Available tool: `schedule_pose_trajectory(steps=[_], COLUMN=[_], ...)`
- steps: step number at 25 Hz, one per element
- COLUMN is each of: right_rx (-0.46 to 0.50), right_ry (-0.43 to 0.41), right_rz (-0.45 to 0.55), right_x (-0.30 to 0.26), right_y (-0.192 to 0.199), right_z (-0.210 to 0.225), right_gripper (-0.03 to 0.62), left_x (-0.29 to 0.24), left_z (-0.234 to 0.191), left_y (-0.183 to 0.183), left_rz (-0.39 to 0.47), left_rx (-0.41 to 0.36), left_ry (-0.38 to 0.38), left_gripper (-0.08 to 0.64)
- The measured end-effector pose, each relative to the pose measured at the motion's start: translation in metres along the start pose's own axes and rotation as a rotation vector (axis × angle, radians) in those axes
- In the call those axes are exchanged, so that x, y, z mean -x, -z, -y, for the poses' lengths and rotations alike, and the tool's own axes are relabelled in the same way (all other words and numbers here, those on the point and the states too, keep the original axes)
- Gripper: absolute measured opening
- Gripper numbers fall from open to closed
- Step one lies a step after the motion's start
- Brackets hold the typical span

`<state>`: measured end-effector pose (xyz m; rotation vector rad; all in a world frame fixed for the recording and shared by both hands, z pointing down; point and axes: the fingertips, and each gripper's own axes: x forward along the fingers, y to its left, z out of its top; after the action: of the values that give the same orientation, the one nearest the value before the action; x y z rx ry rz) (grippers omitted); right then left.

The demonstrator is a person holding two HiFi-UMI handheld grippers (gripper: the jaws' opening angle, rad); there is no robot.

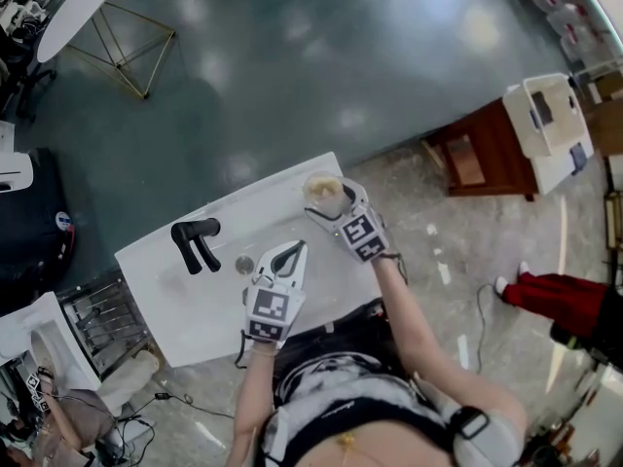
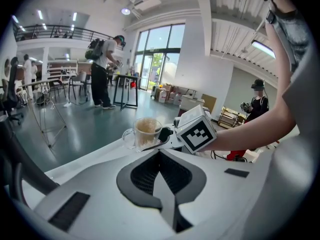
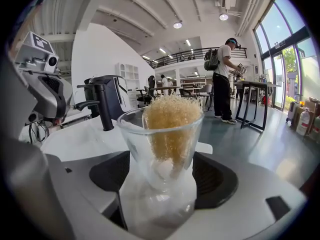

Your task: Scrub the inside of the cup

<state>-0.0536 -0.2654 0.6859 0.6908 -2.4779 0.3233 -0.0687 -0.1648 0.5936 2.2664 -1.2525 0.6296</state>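
Centre of frame: right claw (image 1: 329,204) grasping a clear, handled glass cup (image 3: 160,149) filled by a tan fibrous scrubber (image 3: 170,126). Lower centre: left claw (image 1: 288,255) clenched, empty, over the white counter (image 1: 195,300).

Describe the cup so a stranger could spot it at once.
Find the white table; at its far edge the right hand-held gripper holds the cup. It is clear glass with a handle, the only thing there stuffed with a tan, fuzzy scrubber.
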Motion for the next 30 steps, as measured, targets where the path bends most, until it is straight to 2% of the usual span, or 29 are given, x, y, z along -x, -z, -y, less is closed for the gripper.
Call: schedule_pose_trajectory(steps=[8,14,19,25,30], right_rx=[-0.007,-0.018,-0.053,-0.016,0.006], right_ry=[0.000,0.013,0.033,0.037,0.044], right_rz=[-0.027,-0.025,-0.006,0.024,0.065], right_x=[0.021,0.035,0.053,0.073,0.090], right_y=[0.013,0.012,0.006,-0.007,-0.023], right_z=[-0.010,-0.014,-0.024,-0.040,-0.057], right_gripper=[0.397,0.354,0.251,0.098,0.044], left_x=[0.002,0.009,0.018,0.027,0.033], left_z=[0.009,0.009,0.008,0.010,0.017], left_y=[0.005,0.001,0.000,-0.001,-0.001], left_rz=[-0.009,0.014,0.033,0.062,0.085], left_rx=[0.006,0.015,0.006,-0.004,-0.001], left_ry=[0.018,-0.002,-0.022,-0.060,-0.074], left_gripper=[0.011,0.011,0.011,0.011,0.011])
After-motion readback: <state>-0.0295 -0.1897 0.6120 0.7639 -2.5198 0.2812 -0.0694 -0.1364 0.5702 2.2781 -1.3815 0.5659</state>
